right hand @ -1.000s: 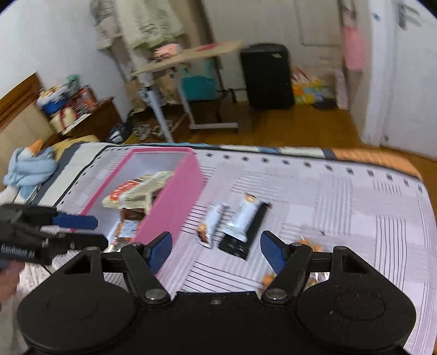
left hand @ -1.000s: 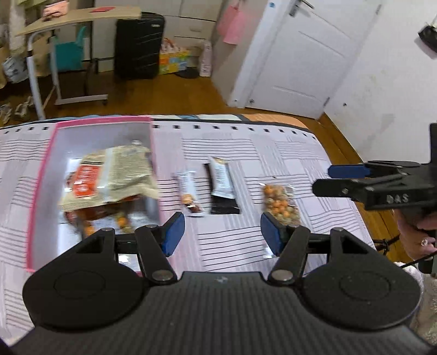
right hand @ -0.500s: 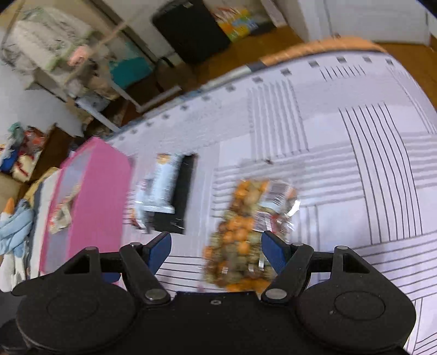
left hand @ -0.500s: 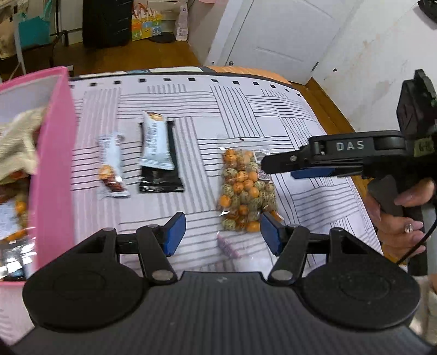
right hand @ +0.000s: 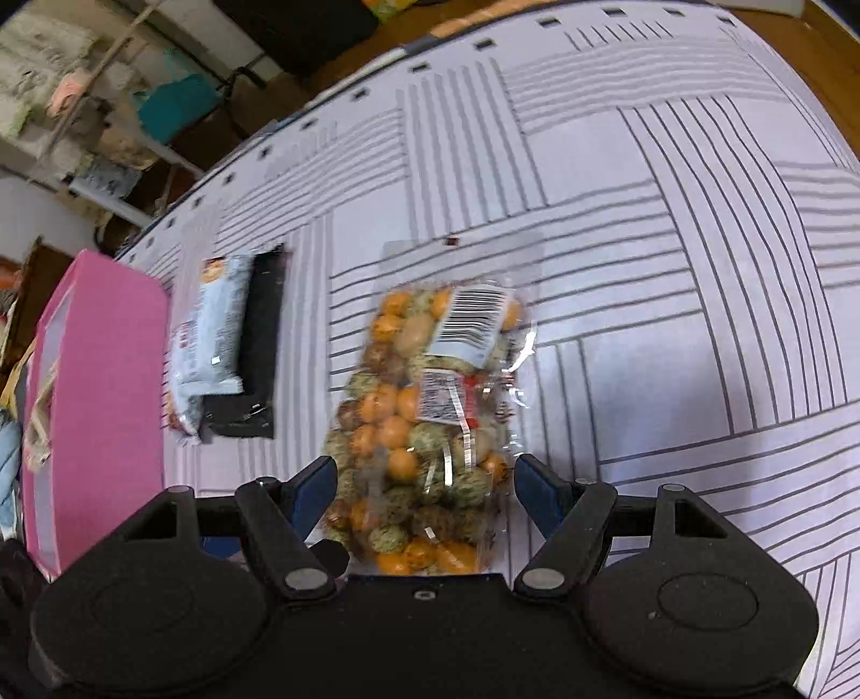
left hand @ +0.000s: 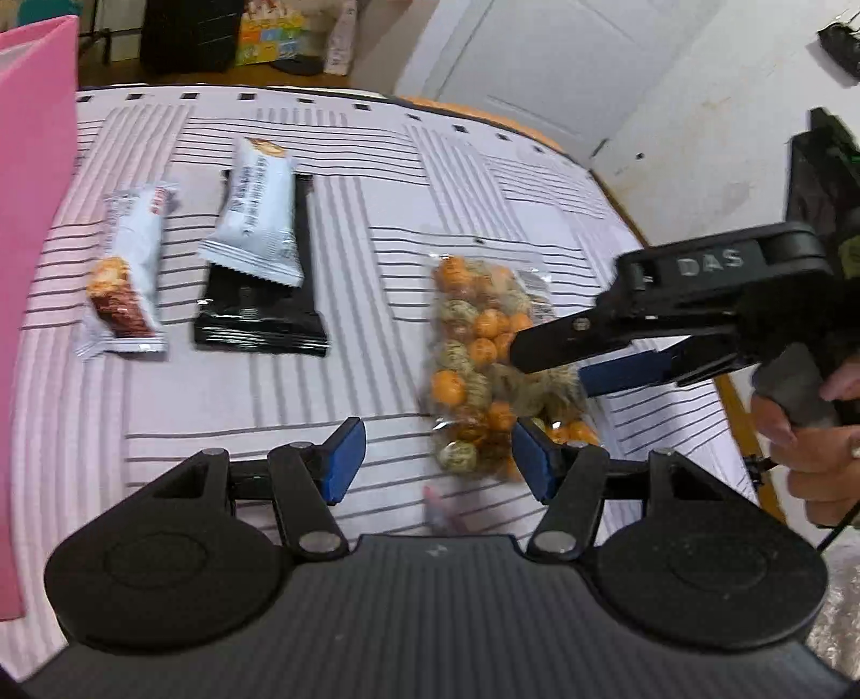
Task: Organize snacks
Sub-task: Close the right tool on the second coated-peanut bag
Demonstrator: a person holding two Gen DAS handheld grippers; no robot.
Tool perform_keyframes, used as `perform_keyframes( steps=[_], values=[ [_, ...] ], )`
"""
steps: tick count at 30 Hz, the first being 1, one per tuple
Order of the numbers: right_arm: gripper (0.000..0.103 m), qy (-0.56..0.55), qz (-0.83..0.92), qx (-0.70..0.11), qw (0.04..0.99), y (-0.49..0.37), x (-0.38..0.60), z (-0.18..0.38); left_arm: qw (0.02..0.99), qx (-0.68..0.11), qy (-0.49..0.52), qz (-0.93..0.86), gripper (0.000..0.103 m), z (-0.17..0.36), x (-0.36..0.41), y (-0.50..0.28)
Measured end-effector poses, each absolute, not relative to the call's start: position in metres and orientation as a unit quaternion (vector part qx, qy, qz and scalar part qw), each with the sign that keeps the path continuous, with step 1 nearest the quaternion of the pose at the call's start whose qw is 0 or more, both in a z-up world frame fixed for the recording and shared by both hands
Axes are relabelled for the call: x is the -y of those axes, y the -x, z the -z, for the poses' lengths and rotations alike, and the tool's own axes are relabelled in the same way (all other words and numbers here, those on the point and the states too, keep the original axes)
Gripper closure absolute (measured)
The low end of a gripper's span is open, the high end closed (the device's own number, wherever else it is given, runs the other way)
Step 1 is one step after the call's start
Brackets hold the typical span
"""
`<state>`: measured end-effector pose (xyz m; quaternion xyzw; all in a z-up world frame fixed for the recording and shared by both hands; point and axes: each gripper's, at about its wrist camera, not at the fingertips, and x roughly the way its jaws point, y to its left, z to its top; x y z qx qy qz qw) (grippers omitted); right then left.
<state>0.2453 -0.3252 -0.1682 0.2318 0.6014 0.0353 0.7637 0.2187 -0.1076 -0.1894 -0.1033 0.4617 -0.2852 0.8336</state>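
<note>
A clear bag of orange and green coated nuts [right hand: 419, 403] lies on the striped bedcover [right hand: 672, 269]. My right gripper [right hand: 424, 484] points steeply down and is open, its blue pads on either side of the bag's near half, not pressing. In the left wrist view the right gripper [left hand: 559, 360] comes in from the right over the bag [left hand: 478, 344]. My left gripper [left hand: 438, 457] is open just short of the bag's near end. Left of the bag lie a white pack [left hand: 258, 226] on a black pack [left hand: 263, 317], and a small white bar [left hand: 131, 269].
A pink box [right hand: 107, 376] holding other snacks stands at the left, its wall [left hand: 32, 215] filling the left edge. A hand [left hand: 806, 430] holds the right gripper's handle. Beyond the bed's far edge are wooden floor, a white door [left hand: 537, 54] and a black case [left hand: 183, 32].
Both grippers have sunk toward the bed and closed in on the nut bag. The right one has rolled and now straddles the bag. The pink box has slid to the left edge.
</note>
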Motion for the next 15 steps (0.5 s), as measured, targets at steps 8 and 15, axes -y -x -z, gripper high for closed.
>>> perform_keyframes(
  steps=[8, 15],
  values=[
    [0.013, -0.216, -0.044, -0.604, 0.766, -0.253, 0.313, 0.177, 0.815, -0.459, 0.093, 0.342, 0.051, 0.199, 0.127, -0.219],
    [0.000, -0.113, -0.055, -0.613, 0.780, -0.254, 0.279, 0.181, 0.804, -0.467, 0.129, 0.345, 0.051, 0.205, 0.122, -0.220]
  ],
)
